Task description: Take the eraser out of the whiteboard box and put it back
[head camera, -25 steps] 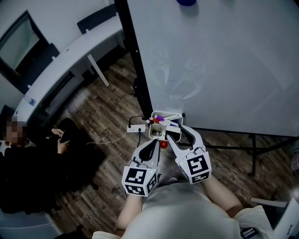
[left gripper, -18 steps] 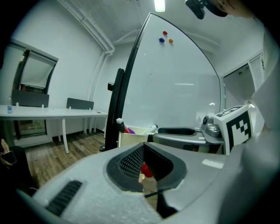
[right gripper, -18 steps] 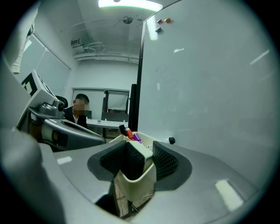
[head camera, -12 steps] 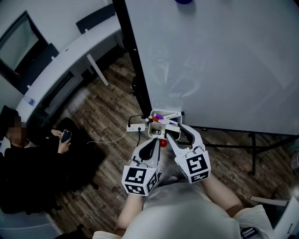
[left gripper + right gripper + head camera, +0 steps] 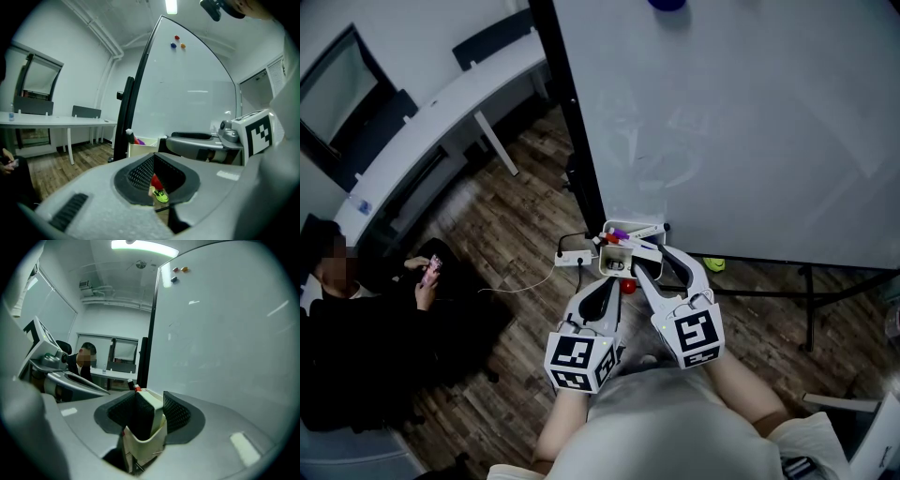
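The left gripper [image 5: 153,165] is clenched on nothing, its pads pressed together, just left of the right gripper [image 5: 150,401]. The right gripper's jaws clasp the white eraser [image 5: 153,416], which stands upright inside the cream whiteboard box [image 5: 146,446]. Coloured markers [image 5: 616,238] poke from the box's far end. The box sits at the lower edge of the whiteboard [image 5: 722,122], near its black post [image 5: 572,122]. Small magnets [image 5: 174,279] cling high on the board. Beyond, a seated person [image 5: 356,319] is near a long white desk [image 5: 441,112]
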### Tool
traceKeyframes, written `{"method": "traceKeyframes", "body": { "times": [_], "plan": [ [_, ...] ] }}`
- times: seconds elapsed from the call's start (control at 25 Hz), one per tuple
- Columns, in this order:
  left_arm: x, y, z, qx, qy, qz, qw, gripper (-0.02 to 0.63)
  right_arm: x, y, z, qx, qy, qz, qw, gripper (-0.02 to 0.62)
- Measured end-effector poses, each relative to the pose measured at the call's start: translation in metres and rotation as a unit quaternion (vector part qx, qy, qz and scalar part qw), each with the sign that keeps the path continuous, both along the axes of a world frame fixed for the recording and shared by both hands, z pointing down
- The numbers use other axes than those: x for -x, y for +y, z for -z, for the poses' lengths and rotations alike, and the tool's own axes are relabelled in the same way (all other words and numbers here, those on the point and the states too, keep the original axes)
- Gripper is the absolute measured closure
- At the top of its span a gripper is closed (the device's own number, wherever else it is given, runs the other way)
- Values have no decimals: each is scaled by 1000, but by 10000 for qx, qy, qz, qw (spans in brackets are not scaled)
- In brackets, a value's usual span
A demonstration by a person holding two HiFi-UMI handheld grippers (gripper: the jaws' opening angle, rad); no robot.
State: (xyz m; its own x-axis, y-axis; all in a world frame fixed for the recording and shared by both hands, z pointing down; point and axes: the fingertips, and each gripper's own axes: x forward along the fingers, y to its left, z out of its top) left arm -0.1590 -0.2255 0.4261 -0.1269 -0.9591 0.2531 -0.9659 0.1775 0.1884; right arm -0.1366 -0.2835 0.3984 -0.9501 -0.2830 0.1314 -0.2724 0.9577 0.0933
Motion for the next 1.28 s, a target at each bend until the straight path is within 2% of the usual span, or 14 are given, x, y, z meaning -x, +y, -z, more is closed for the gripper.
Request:
{"method": "traceKeyframes", "body": {
  "times": [1.16,1.28],
  "plan": [
    [-9,24,20,-95,-170,-287,9994,604,-23,21,86,-507,-704,-419,9953,403],
    [-11,25,24,-130,-195,-357,9991,604,-31,23,86,-449,-618,-534,9957,403]
  ]
}}
